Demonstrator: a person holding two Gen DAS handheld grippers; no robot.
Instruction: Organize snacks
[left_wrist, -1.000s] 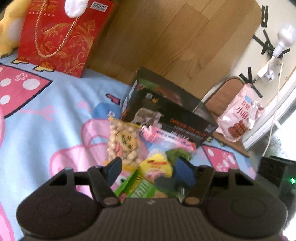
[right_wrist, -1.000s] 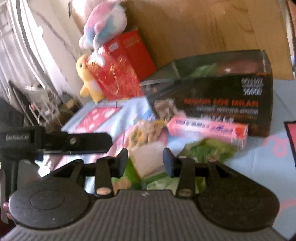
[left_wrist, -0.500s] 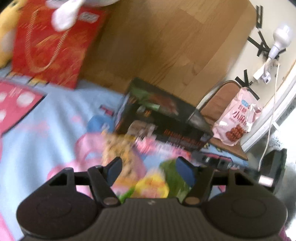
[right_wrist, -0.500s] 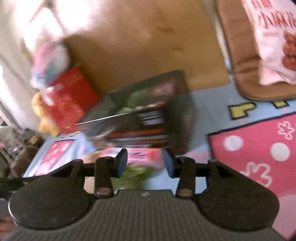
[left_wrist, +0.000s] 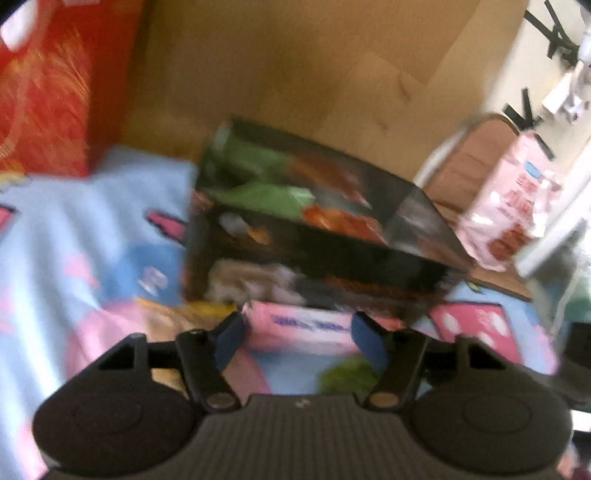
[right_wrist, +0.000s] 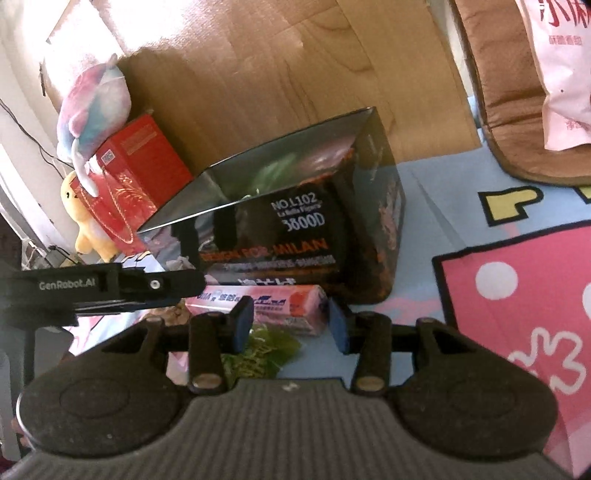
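I read the black box (right_wrist: 303, 236) as the collection bin: it stands open-topped on the mat (right_wrist: 436, 206), against the wooden board (right_wrist: 258, 74) at the mat's far edge, and green and orange packets already lie inside it in the left wrist view. The loose snacks lie just in front of its near wall, so each transfer stays short.

1. Pink snack pack (right_wrist: 266, 301): it lies flat along the box's near wall, touching or just beside it; I cannot tell which.
2. Green packet (right_wrist: 266, 350): it lies nearer to me, just beside the pink pack.
3. Right gripper (right_wrist: 291, 325): jaws apart, empty, angled down, framing the pink pack's right end.
4. Left gripper (left_wrist: 295, 338): jaws apart, empty, level with the same pack; this view is blurred.

I judge the pink pack the next pick.
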